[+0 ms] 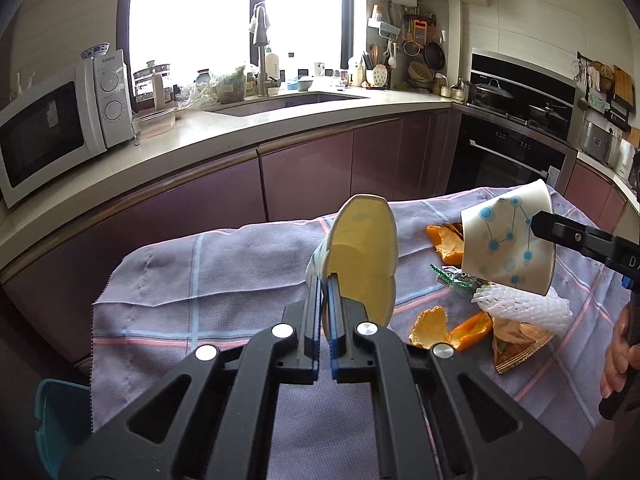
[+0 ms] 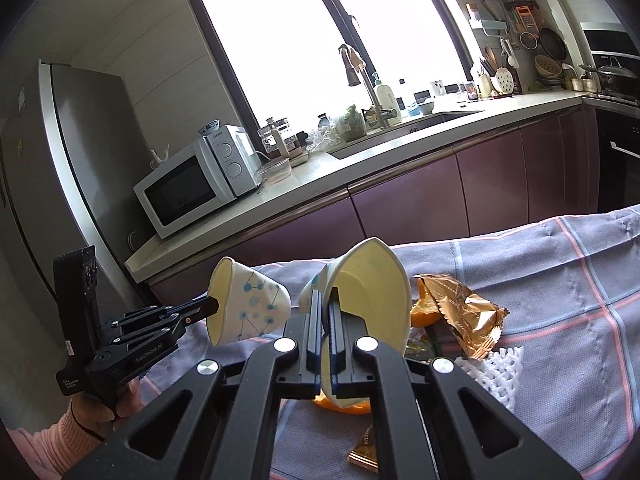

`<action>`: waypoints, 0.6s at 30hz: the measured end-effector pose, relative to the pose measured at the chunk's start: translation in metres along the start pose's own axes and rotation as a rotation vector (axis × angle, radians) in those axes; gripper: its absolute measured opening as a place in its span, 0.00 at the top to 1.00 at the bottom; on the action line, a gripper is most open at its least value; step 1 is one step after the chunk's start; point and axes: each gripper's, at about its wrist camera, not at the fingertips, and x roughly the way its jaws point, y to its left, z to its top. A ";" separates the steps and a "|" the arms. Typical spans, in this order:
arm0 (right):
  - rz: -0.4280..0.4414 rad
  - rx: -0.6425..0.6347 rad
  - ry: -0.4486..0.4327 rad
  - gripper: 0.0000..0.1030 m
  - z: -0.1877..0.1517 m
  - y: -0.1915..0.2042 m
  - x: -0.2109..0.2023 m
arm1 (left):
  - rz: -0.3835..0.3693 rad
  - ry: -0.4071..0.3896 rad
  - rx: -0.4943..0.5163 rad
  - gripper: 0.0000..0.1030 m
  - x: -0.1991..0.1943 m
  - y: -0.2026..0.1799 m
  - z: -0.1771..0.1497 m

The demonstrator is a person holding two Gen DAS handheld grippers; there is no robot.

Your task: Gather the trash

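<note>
My left gripper (image 1: 325, 280) is shut on the rim of a paper cup (image 1: 362, 256) with blue dots, held above the cloth; it also shows in the right wrist view (image 2: 248, 308). My right gripper (image 2: 326, 300) is shut on a second paper cup (image 2: 372, 296), seen in the left wrist view (image 1: 508, 248) held over the trash pile. On the cloth lie orange peels (image 1: 434, 326), a white foam fruit net (image 1: 524, 304), a gold snack wrapper (image 2: 464, 312) and a green wrapper (image 1: 452, 278).
A checked purple cloth (image 1: 208, 280) covers the table. A teal bin (image 1: 60, 420) sits low at left. Behind are purple cabinets (image 1: 304, 176), a counter with a microwave (image 1: 52, 128) and a sink (image 1: 280, 100), an oven (image 1: 512, 152) and a fridge (image 2: 60, 152).
</note>
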 end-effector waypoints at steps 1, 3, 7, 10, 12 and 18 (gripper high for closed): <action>0.013 -0.003 0.003 0.98 -0.001 0.005 0.000 | 0.004 -0.007 -0.008 0.96 -0.006 0.004 -0.002; 0.039 -0.010 0.010 0.98 -0.003 0.014 0.002 | 0.014 -0.017 -0.027 0.96 -0.018 0.015 -0.006; 0.100 -0.023 0.038 0.98 -0.010 0.034 0.006 | 0.037 -0.024 -0.071 0.96 -0.041 0.037 -0.017; 0.145 -0.036 0.065 0.98 -0.014 0.050 0.014 | 0.063 -0.022 -0.100 0.97 -0.055 0.052 -0.027; 0.169 -0.048 0.081 0.98 -0.017 0.061 0.020 | 0.078 -0.022 -0.120 0.96 -0.066 0.063 -0.035; 0.251 -0.075 0.133 0.98 -0.025 0.096 0.039 | 0.148 -0.031 -0.181 0.97 -0.096 0.100 -0.053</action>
